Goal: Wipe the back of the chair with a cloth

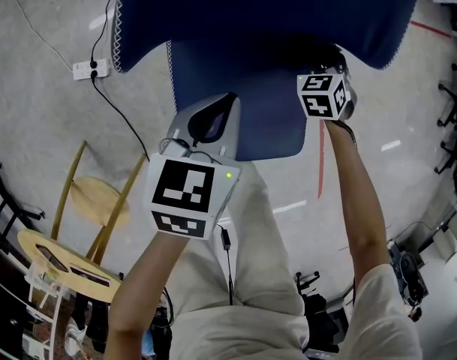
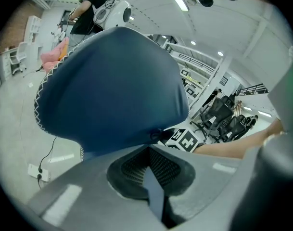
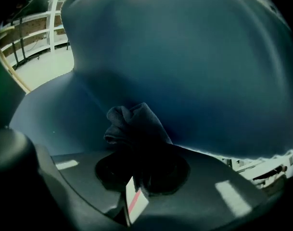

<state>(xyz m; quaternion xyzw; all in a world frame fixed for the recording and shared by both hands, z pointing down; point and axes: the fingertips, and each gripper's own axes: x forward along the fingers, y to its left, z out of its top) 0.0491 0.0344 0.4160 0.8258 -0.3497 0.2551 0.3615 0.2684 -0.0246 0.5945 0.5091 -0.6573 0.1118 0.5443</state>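
Note:
A dark blue chair fills the top of the head view, its back (image 1: 273, 13) above the seat (image 1: 266, 111). My right gripper (image 1: 335, 64) is at the lower right edge of the back, shut on a bunched dark cloth (image 3: 134, 124). The cloth presses against the back (image 3: 184, 57) where it meets the seat (image 3: 55, 114). My left gripper (image 1: 213, 118) hovers over the seat's near left corner and points at the back (image 2: 112, 85). Its jaws stand together with nothing between them. The right gripper's marker cube (image 2: 182, 139) shows past the back's edge.
A white power strip (image 1: 91, 68) with a black cable lies on the floor at left. A wooden stool (image 1: 93, 197) and a round wooden table (image 1: 63, 265) stand at lower left. A red floor line (image 1: 321, 163) runs right of the seat. Black office chairs (image 2: 223, 114) stand beyond.

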